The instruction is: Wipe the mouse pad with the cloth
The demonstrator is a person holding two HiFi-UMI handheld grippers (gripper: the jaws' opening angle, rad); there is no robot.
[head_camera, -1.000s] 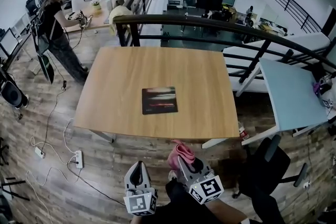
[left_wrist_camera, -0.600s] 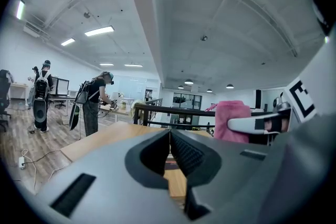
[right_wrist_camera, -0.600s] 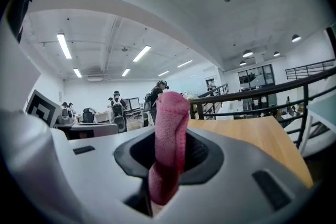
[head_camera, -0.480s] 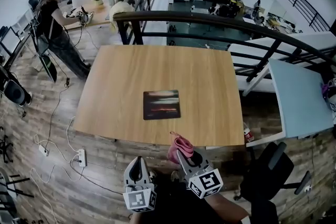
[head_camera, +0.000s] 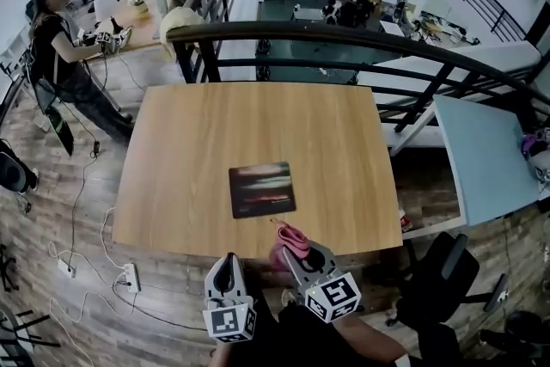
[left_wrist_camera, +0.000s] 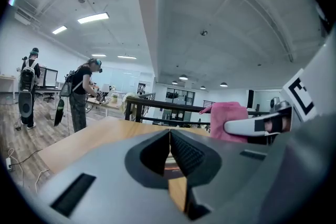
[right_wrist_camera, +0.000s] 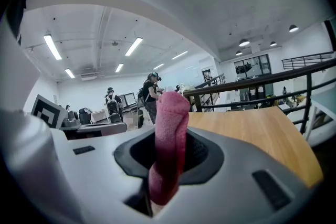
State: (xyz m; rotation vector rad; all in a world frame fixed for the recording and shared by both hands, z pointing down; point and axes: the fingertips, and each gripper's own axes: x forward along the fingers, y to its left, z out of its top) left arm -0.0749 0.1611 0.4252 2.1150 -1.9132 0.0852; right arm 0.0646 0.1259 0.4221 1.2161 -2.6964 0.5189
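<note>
Cloth [right_wrist_camera: 169,123]: pink, soft and light, pinched mid-fold in your right claw [head_camera: 301,258]. A loop stands above the jaws and a tail hangs below. Expect it to flop and bunch, so press the fold flat instead of dragging a loose end. The hold looks adequate as is.

Left claw [left_wrist_camera: 169,135] is pressed together with nothing in it, on the near side of the surface [head_camera: 215,116].

Mouse pad [head_camera: 262,189] lies flat on the surface toward its near edge, just beyond the cloth and not touching it. It looks thin and probably light, so it may slide under the wipe. Your left claw could pin a corner.

Pad print is a dark reddish blur, no brand or text legible.
</note>
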